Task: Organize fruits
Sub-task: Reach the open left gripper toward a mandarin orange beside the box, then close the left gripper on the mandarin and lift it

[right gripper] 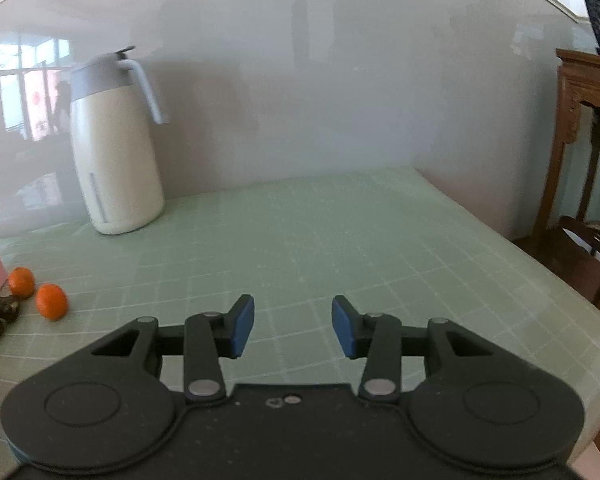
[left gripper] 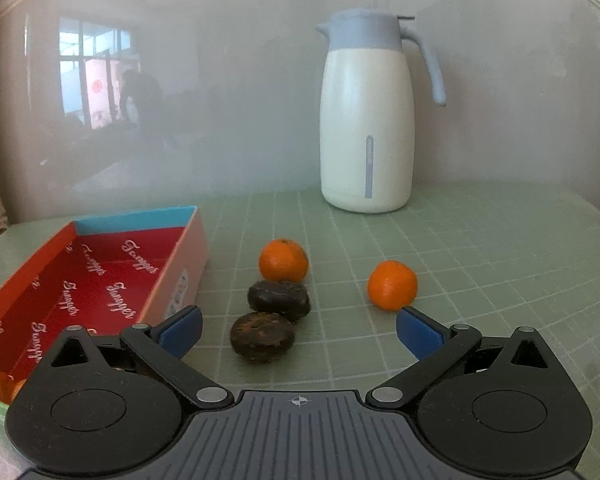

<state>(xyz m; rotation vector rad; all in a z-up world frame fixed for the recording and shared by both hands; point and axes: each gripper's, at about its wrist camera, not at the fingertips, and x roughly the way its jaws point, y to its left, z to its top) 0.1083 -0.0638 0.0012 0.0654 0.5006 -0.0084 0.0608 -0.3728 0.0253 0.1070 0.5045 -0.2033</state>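
Green mat (left gripper: 480, 240), both hand-held grippers (left gripper: 298, 330) (right gripper: 293, 326) open, empty

box (left gripper: 100, 280) | red inner lining | repeated white cursive word, not clearly legible

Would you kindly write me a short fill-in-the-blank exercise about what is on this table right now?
1. Loose on the mat lie two dark fruits and ____ oranges.
2. The box has a ____ lining with white script.
3. The jug has a cream body and a pale ____ lid and handle.
4. Between the right gripper fingers there is ____.

Missing words: two; red; blue; nothing
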